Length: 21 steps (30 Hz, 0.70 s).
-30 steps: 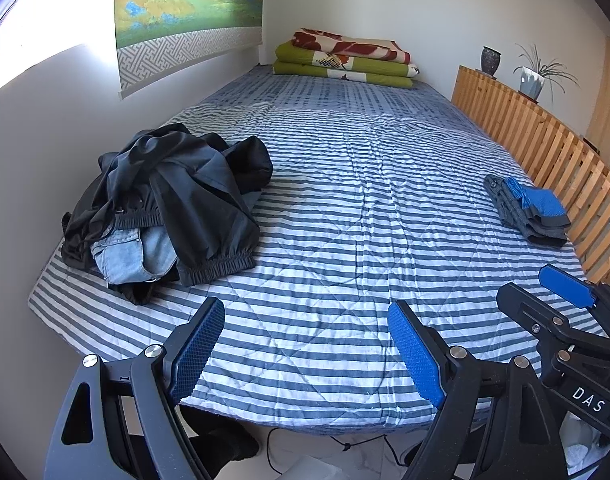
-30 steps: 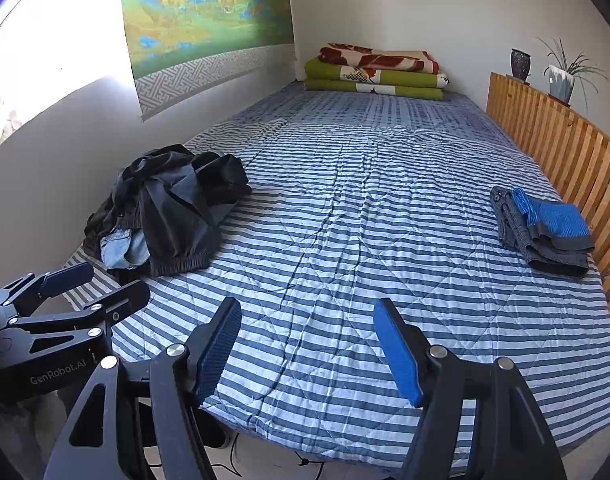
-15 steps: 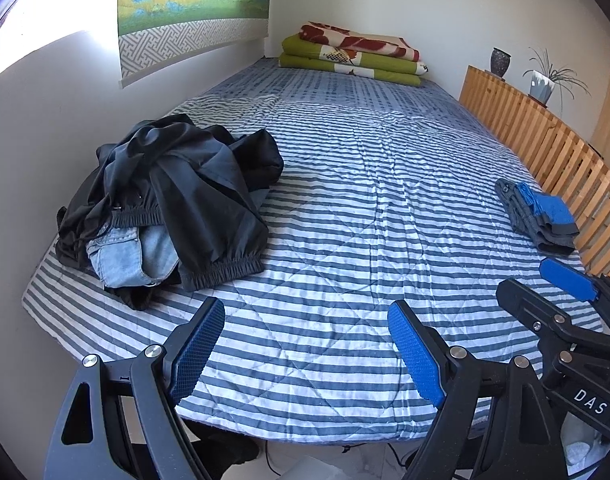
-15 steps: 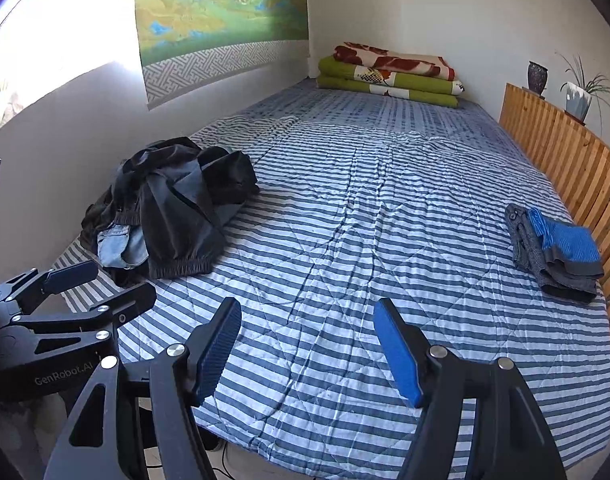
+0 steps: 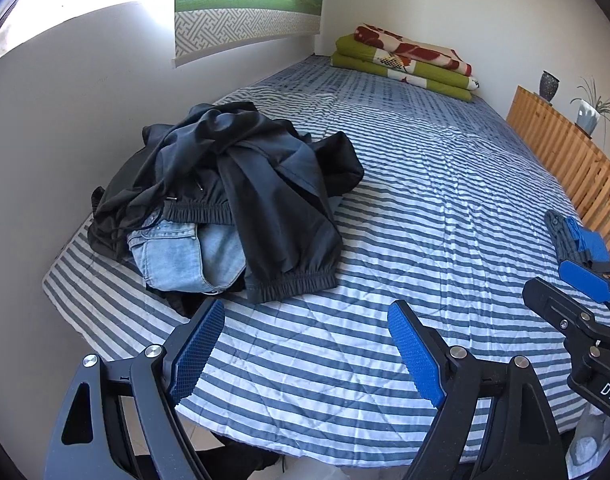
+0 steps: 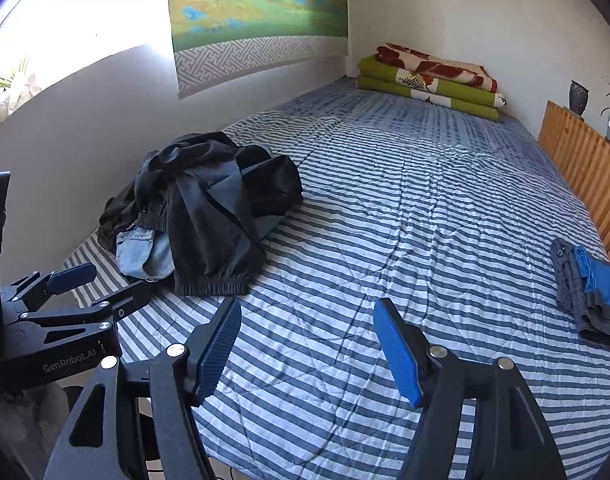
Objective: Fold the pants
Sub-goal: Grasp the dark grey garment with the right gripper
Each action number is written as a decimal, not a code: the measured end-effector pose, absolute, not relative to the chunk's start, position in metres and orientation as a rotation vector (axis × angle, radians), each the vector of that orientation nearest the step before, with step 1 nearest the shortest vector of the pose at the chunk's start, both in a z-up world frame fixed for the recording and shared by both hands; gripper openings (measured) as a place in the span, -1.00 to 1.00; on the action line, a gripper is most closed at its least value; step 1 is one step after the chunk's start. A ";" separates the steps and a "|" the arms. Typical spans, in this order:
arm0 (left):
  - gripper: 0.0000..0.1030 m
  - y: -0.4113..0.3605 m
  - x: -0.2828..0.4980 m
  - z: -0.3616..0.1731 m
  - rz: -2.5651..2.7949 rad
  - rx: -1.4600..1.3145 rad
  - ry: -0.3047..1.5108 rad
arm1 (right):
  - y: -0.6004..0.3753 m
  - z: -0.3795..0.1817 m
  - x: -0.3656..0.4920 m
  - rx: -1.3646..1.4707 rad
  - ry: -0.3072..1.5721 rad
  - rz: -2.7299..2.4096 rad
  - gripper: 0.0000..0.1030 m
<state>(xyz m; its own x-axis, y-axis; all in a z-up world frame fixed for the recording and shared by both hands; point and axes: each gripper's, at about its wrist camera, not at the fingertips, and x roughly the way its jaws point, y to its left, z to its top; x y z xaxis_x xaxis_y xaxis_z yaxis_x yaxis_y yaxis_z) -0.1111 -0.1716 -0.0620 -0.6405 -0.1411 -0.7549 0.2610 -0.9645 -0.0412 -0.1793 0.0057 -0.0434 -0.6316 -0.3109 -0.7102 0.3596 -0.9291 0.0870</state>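
Note:
A heap of clothes lies on the striped bed near the left wall: black pants with an elastic cuff draped over light blue jeans. My left gripper hovers open over the bed's near edge, just short of the heap, nothing between its blue pads. My right gripper is open too, over the near edge more to the right, empty. Each gripper shows in the other's view: the right gripper at the right edge, the left gripper at the left.
A folded grey and blue stack rests by the wooden slatted rail on the right. Folded green and red blankets lie at the far end. The wall borders the bed's left side.
Both grippers have turned and shifted left toward the heap of clothes, which now looms larger and nearer the centre. Both stay open.

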 end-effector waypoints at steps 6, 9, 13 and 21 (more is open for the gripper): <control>0.67 -0.209 -0.110 -0.065 -2.603 1.154 0.266 | -0.023 -0.049 -0.208 1.091 0.085 -2.462 0.26; 0.67 -0.232 -0.110 -0.069 -2.568 1.141 0.299 | -0.046 -0.053 -0.222 1.067 0.138 -2.442 0.26; 0.67 -0.258 -0.110 -0.072 -2.526 1.118 0.313 | -0.080 -0.055 -0.240 1.045 0.176 -2.408 0.26; 0.67 -0.310 -0.108 -0.081 -2.462 1.074 0.393 | -0.141 -0.062 -0.294 1.087 0.167 -2.319 0.26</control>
